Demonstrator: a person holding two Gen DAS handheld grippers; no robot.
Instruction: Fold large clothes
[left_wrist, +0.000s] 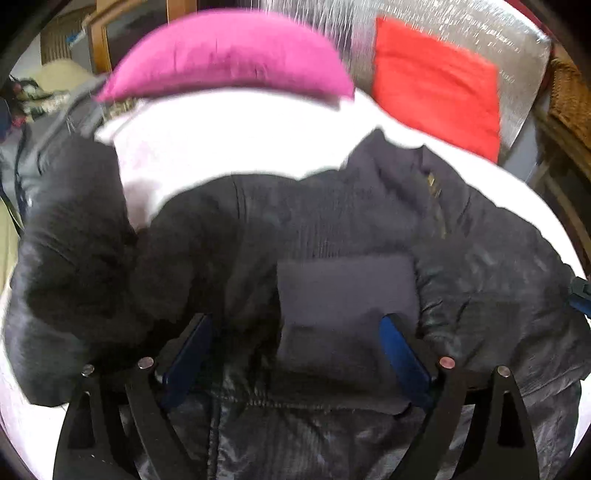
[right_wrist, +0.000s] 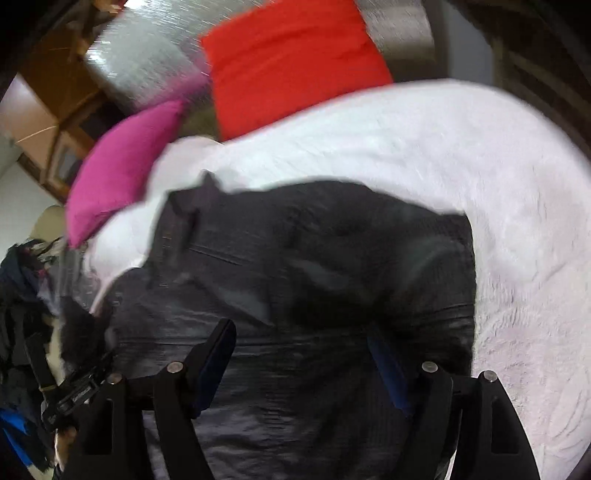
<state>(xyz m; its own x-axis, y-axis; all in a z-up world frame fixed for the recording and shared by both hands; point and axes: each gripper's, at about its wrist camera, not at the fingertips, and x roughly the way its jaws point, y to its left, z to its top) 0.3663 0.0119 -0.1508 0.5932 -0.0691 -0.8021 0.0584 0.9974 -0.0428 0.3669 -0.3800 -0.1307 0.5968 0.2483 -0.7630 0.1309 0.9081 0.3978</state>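
Left tool: fingers spread wide, nothing clamped between them. Blue pads face inward. It sits low over a dark jacket, the fingertips at or just above the fabric; contact cannot be confirmed. Between the fingers lies a flat, matte, rectangular patch of the same garment, lighter than the shiny shell around it.

Right tool: also released, fingers well apart, nothing held. Its fingertips are close over the jacket, with shiny, creased fabric filling the gap between them.

Jacket: spread across a white fluffy blanket on what looks like a bed. In the left view a bulky dark fold, a sleeve or a hood, is heaped at the left side; a collar and zipper line run toward the upper right. Both views are motion-blurred, so fine detail is uncertain.

Beyond the jacket: a magenta pillow and a red pillow rest at the far edge of the blanket, against a silvery, reflective backing. A pile of mixed clothing sits off the left side in the right view.
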